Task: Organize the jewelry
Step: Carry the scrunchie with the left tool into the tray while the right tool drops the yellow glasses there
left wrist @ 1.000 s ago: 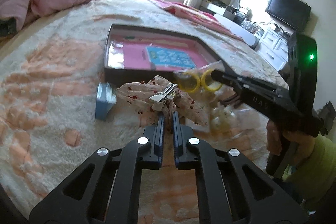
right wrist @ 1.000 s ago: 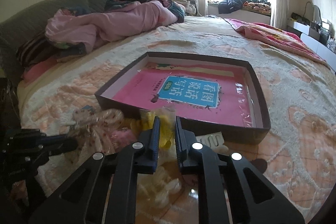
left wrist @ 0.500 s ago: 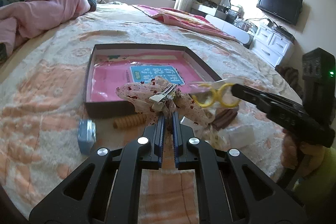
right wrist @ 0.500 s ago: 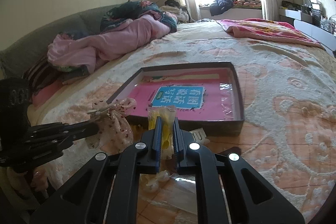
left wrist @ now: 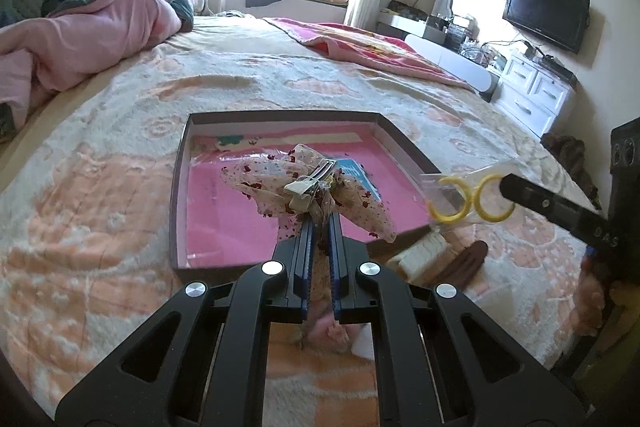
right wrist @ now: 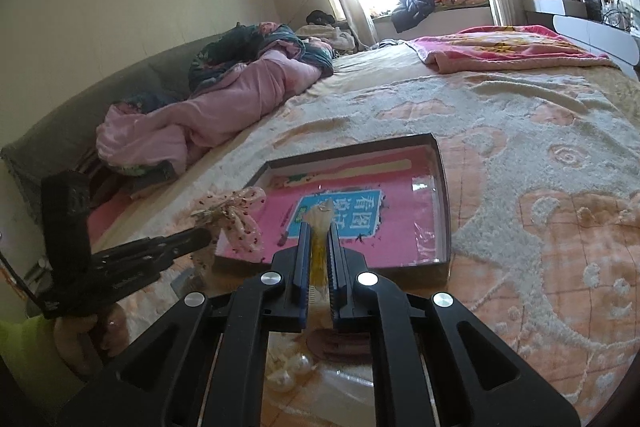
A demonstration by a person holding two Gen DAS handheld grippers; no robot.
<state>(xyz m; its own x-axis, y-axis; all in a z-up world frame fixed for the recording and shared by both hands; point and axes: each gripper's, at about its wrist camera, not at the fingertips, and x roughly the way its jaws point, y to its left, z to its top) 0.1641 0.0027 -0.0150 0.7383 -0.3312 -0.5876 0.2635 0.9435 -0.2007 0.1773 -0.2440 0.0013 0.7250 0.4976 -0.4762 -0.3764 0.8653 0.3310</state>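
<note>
Left wrist view: my left gripper has its jaws clenched on a floral fabric hair bow fitted with a metal clip. I hold the bow in the air above the near part of a shallow dark tray, which lies on the bed. A pink book with a blue label lies flat inside the tray. To the right in this view, my right gripper reaches in from the side with its jaws clamped on the edge of a clear plastic bag containing two yellow rings; the bag hangs in the air just beside the tray's right wall, level with the bow and apart from it. Under the bag, a cream-coloured comb-like piece and a dark brown hair clip lie on the bed close to the tray's near right corner. Right wrist view: the bag shows as a thin yellow strip pinched between my right jaws, above the tray's near wall. The bow sits at the tip of my left gripper, over the tray's left near corner. Pale pearl-like beads lie on the bed below my right jaws. A pink quilt is bunched at the far side of the bed.
</note>
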